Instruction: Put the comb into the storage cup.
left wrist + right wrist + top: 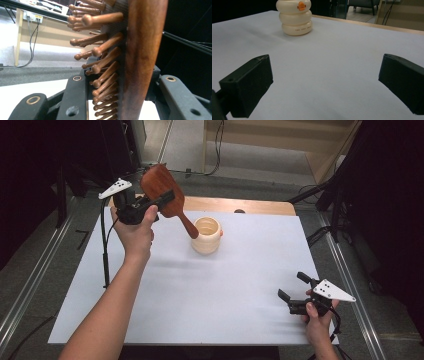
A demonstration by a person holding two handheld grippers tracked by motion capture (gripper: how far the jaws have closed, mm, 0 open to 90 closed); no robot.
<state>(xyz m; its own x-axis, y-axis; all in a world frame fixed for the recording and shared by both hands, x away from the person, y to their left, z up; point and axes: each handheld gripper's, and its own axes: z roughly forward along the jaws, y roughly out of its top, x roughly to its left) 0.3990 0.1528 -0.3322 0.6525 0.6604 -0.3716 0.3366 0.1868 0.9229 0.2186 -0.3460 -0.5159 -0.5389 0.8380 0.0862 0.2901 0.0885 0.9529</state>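
White sheeting covers the table (210, 290) almost edge to edge, pale and matte, with a strip of bare wood (240, 205) showing along the far side. Around it, grey floor, metal rails running down both flanks, black cables trailing off toward a lighter patch of flooring at the back, and deep shadow to the left and right.

Up at the far left corner, the left gripper (145, 207) is raised off the surface in the person's left hand (136, 234), and its jaws are clamped on a wooden hairbrush (162, 192). Look at the left gripper view: the reddish-brown paddle (142, 57) stands edge-on between the black jaws, rows of round-tipped wooden bristles (100, 50) jutting off to the left. In the high view the brush tilts, handle slanting down toward a cream ribbed pot (206, 236).

That pot stands upright on the sheet, just short of the wooden strip, near the middle. The handle's tip hangs right beside its rim; whether they touch, I cannot tell. From the right gripper view the pot (295, 18) looks like three stacked rings with an orange mark near the top.

Down at the near right corner, the right gripper (295, 290) sits low over the sheet, jaws spread wide, nothing between them, well apart from the pot.
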